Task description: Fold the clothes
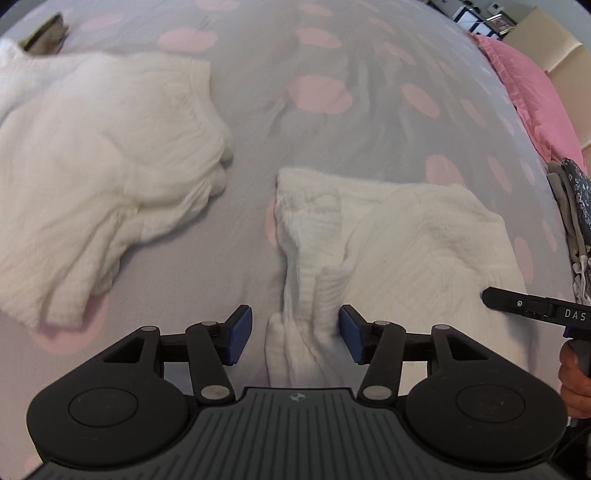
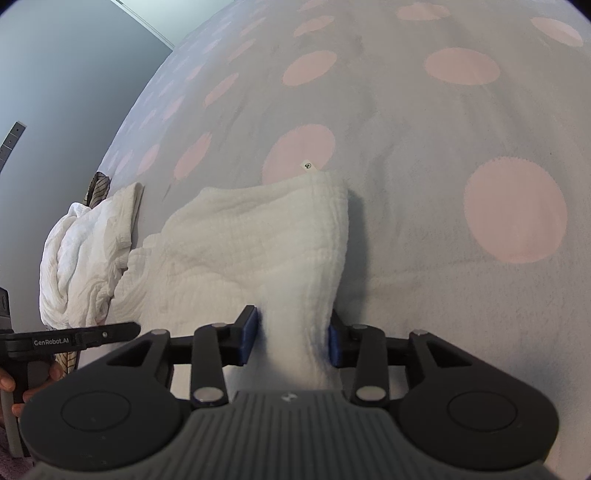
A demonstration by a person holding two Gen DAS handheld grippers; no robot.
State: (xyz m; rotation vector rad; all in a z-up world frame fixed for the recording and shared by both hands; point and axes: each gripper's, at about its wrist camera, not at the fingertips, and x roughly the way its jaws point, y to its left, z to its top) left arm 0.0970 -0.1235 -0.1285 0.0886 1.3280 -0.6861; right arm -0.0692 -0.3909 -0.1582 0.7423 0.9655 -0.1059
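Observation:
A white crinkled garment (image 1: 399,236) lies partly folded on the grey bedspread with pink dots (image 1: 317,96). My left gripper (image 1: 295,332) is open, its blue pads (image 1: 240,332) on either side of the garment's bunched near edge, the right pad touching it. The right gripper's finger (image 1: 532,306) shows at the right edge. In the right wrist view my right gripper (image 2: 293,338) has its pads against both sides of a fold of the same garment (image 2: 258,251), which rises between them. A second white garment (image 1: 96,170) lies crumpled to the left; it also shows in the right wrist view (image 2: 85,258).
A pink pillow (image 1: 532,96) lies at the bed's far right. A pile of grey and floral clothes (image 1: 572,206) sits at the right edge. A brownish cloth (image 1: 44,33) lies far left. A grey wall (image 2: 55,92) borders the bed.

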